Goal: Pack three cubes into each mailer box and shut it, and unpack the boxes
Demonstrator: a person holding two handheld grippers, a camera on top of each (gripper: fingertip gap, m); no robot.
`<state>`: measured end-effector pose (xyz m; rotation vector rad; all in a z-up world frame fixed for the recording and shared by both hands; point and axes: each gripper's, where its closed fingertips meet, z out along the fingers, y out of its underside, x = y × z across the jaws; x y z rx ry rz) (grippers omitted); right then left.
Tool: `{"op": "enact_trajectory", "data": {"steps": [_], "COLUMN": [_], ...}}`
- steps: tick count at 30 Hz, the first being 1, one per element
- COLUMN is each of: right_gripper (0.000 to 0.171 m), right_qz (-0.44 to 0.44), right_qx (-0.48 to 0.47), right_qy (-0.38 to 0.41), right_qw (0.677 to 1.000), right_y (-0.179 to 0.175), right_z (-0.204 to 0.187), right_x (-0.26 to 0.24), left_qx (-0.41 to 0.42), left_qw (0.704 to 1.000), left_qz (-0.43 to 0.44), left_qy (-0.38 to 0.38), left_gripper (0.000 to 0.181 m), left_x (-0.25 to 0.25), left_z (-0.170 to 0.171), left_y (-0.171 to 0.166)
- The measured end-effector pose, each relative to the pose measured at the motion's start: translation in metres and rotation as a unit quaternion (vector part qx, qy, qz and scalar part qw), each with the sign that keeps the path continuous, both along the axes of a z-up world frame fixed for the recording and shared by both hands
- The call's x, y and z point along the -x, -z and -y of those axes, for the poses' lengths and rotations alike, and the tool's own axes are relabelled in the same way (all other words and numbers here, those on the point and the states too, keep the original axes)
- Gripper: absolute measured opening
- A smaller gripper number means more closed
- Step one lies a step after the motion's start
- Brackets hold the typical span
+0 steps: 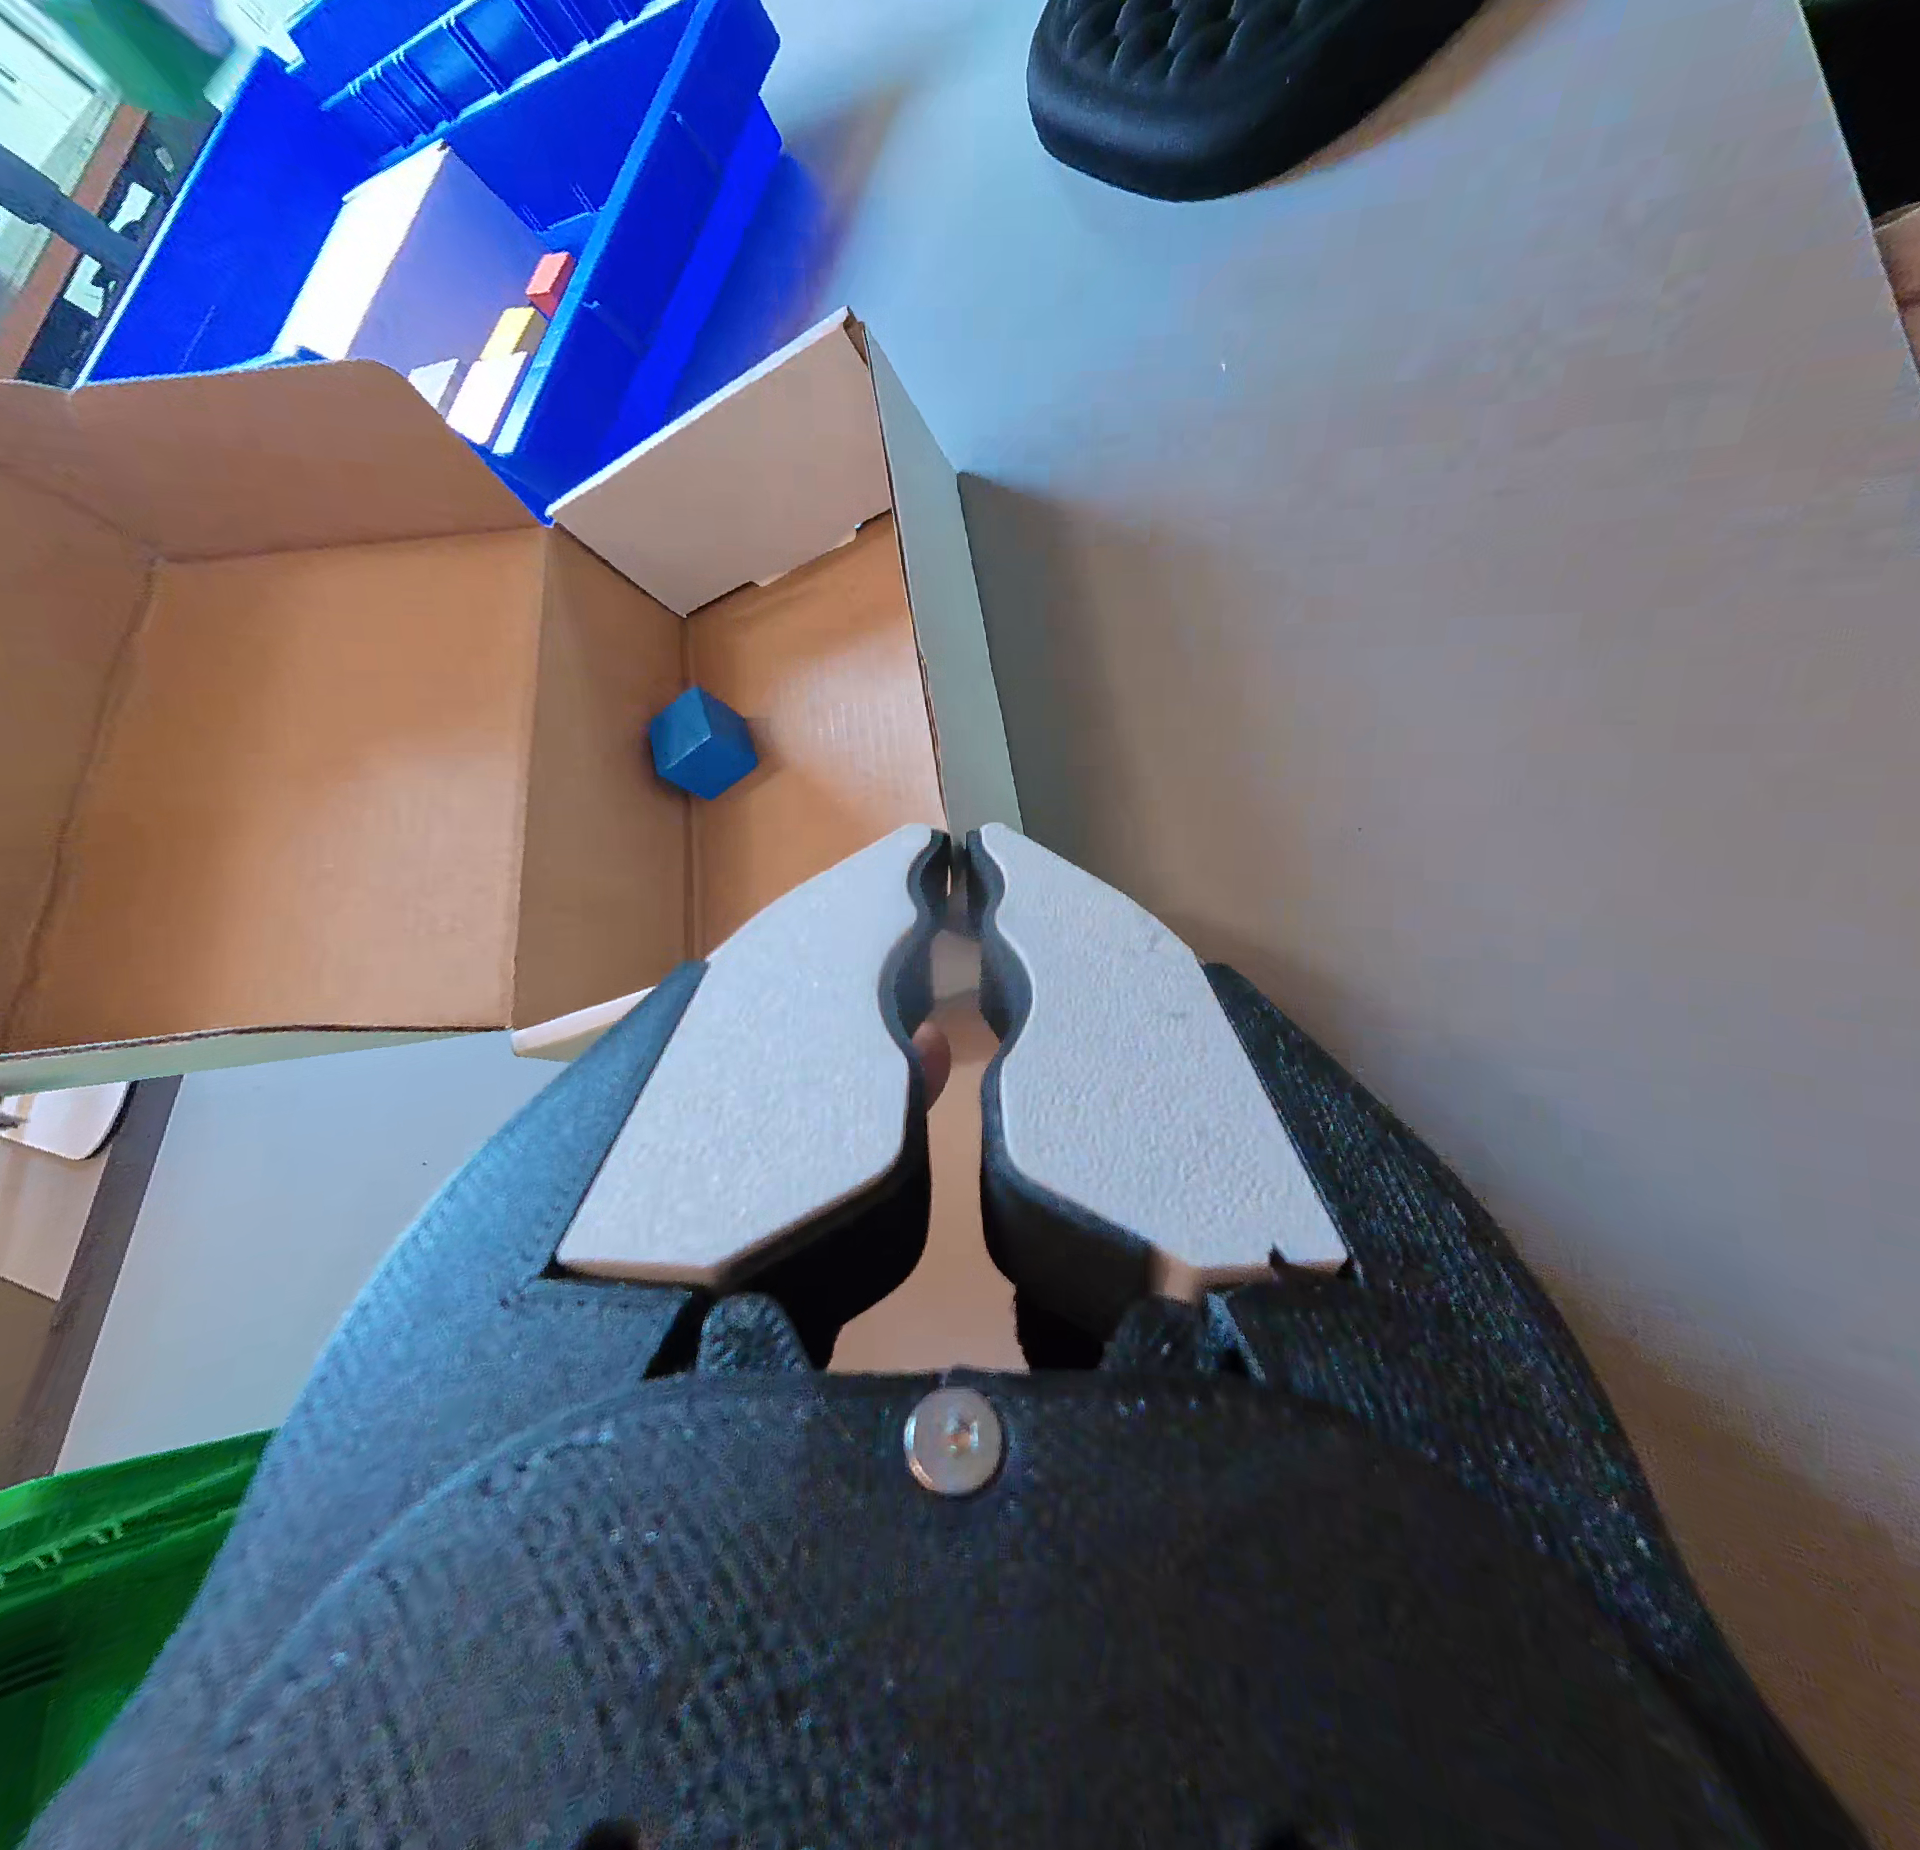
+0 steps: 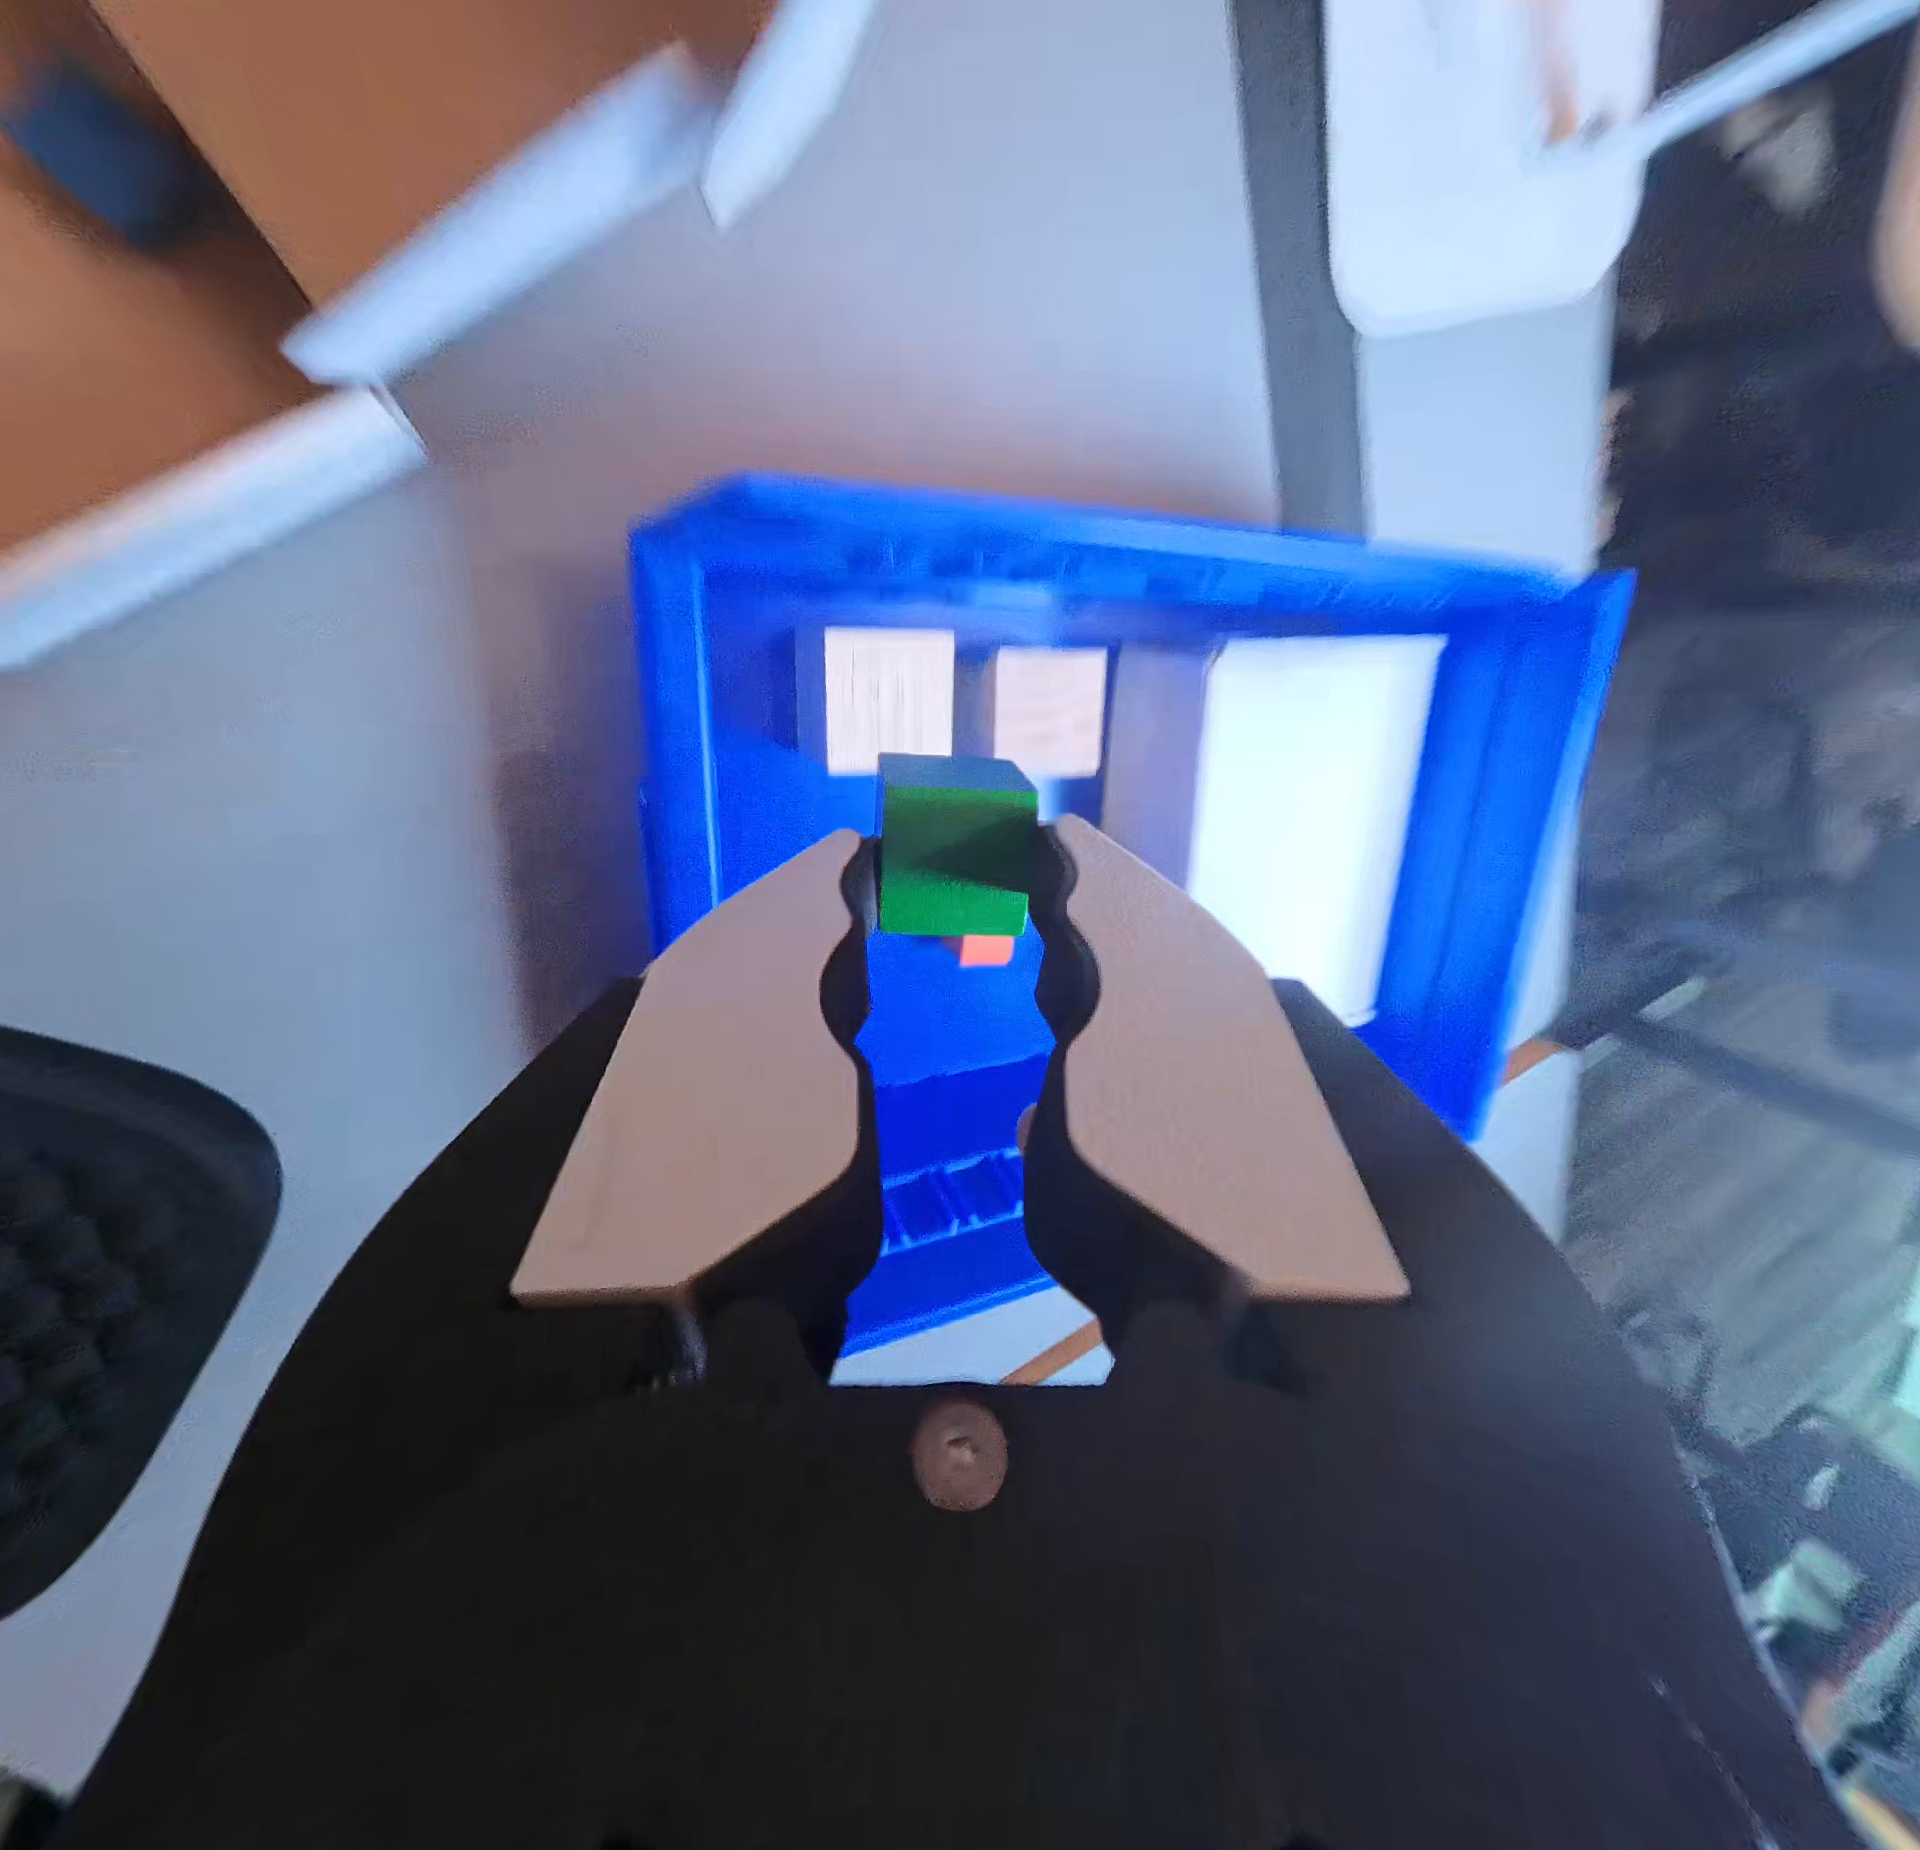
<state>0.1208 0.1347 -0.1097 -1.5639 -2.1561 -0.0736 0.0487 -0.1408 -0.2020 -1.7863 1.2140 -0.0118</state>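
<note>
An open brown mailer box (image 1: 312, 761) lies on the white table, with one blue cube (image 1: 703, 756) inside near a corner. My left gripper (image 1: 958, 850) is shut on the top edge of the box's right side wall. My right gripper (image 2: 954, 865) is shut on a green cube (image 2: 954, 860) and holds it above a blue bin (image 2: 1538, 761). The bin holds two pale wooden cubes (image 2: 888, 699), a red cube (image 2: 985, 951) and a white block (image 2: 1309, 813). The box shows blurred at the top left of the right wrist view (image 2: 208, 273).
The blue bin (image 1: 623, 138) stands just beyond the box in the left wrist view, with red (image 1: 549, 281) and yellow (image 1: 514, 330) cubes in it. A black ribbed pad (image 1: 1247, 44) lies on the table's far side. A green crate (image 1: 94, 1551) sits at the lower left. My hands' fingertips stand some 30 centimeters from each other.
</note>
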Motion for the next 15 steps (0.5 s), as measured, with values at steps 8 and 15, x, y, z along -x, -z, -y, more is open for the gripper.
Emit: {"op": "enact_trajectory", "data": {"steps": [8,15], "right_gripper": [0.029,0.029], "right_qz": [0.048,0.08], "right_qx": [0.087,0.078], "right_qy": [0.071,0.053], "right_qw": [0.993,0.992], "right_y": [0.109,0.123], "right_z": [-0.032,-0.032], "right_x": [-0.036,-0.024], "left_qx": [0.003,0.0], "left_qw": [1.0,1.0], "left_qz": [0.009,0.004], "left_qy": [0.002,0.001], "left_gripper": [0.003,0.003], "left_x": [0.0,0.001], "left_z": [0.0,0.0], "left_y": [0.0,0.0]}}
